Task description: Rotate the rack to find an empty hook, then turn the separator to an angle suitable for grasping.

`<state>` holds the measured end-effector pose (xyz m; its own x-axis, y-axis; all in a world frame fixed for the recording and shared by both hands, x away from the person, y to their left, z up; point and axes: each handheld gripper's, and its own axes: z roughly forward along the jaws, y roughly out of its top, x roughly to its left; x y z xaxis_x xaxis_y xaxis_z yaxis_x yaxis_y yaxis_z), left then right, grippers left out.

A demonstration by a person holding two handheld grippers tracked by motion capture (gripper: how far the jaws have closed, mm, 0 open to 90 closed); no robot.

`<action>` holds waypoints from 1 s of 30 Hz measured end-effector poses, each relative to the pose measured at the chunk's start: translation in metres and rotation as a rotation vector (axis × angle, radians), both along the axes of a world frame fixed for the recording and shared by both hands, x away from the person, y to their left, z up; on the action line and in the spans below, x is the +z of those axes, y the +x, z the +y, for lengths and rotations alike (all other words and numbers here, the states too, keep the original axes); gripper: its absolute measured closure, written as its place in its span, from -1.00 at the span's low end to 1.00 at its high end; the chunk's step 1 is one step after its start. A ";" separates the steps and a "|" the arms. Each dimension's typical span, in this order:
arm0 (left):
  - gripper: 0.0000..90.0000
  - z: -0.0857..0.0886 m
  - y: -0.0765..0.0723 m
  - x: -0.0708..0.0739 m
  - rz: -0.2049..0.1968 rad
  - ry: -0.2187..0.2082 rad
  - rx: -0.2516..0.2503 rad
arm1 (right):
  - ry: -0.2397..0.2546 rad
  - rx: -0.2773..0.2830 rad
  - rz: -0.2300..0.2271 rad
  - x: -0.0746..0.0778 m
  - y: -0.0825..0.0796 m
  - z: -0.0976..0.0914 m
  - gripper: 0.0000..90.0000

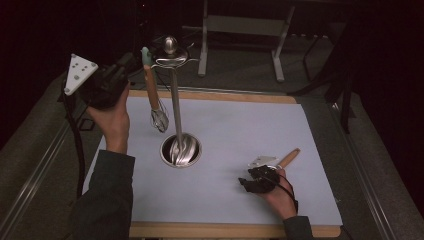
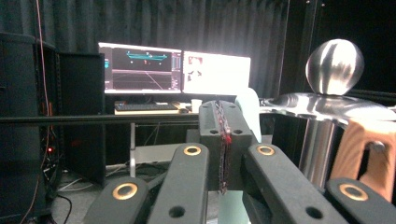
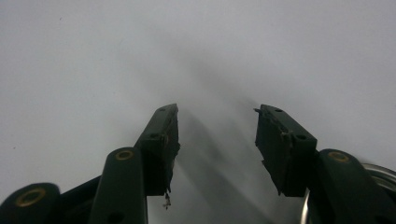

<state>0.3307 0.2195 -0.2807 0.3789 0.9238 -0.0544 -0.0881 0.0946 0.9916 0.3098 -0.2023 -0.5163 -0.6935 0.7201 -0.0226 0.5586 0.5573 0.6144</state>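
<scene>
A steel utensil stand [image 1: 181,150] rises from its round base on the white mat to a ball top [image 1: 170,45], which is also in the left gripper view [image 2: 334,66]. A wire whisk [image 1: 152,92] with a wooden handle and a mint-green end [image 1: 145,54] hangs from the stand's top disc. My left gripper [image 1: 107,82] is held up level beside that end. Its jaws are shut together [image 2: 223,140], with the mint piece [image 2: 247,109] just behind them; nothing shows between the pads. My right gripper [image 1: 255,182] rests low on the mat, open and empty [image 3: 217,109].
A utensil with a wooden handle [image 1: 289,158] and a flat steel end lies on the mat right behind the right gripper. A wooden handle [image 2: 369,154] hangs by the stand at the right of the left gripper view. Monitors [image 2: 173,67] and a dark curtain stand beyond the table.
</scene>
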 end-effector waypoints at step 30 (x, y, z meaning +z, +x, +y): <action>0.72 0.027 -0.009 -0.096 0.218 0.024 0.001 | 0.098 -0.161 -0.073 0.031 0.006 -0.055 0.08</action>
